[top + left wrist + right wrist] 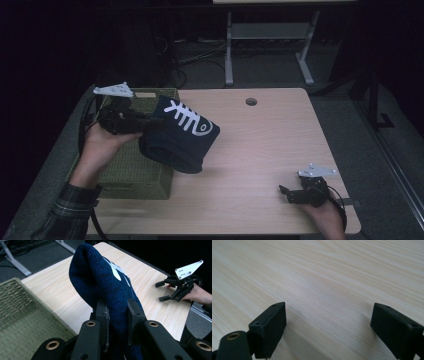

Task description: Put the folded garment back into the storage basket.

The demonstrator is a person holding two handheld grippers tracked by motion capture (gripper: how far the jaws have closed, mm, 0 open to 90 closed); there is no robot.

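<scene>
A folded navy knitted garment (180, 135) with a white fishbone design hangs above the table's left part, next to the basket. My left gripper (150, 122) is shut on its near edge; in the left gripper view both jaws pinch the blue knit (105, 287), which rises away from the left gripper (117, 312). My right gripper (286, 194) rests low over the table's front right corner, jaws wide apart with nothing between them. The right gripper (328, 322) has bare light wood (324, 277) under it. That same right gripper (162, 291) shows far off in the left gripper view.
A green woven basket (135, 172) stands at the table's left edge, under my left hand. The wooden table (260, 145) has a round cable hole (251, 101) near its far edge. A metal desk frame (270, 45) stands on the floor beyond.
</scene>
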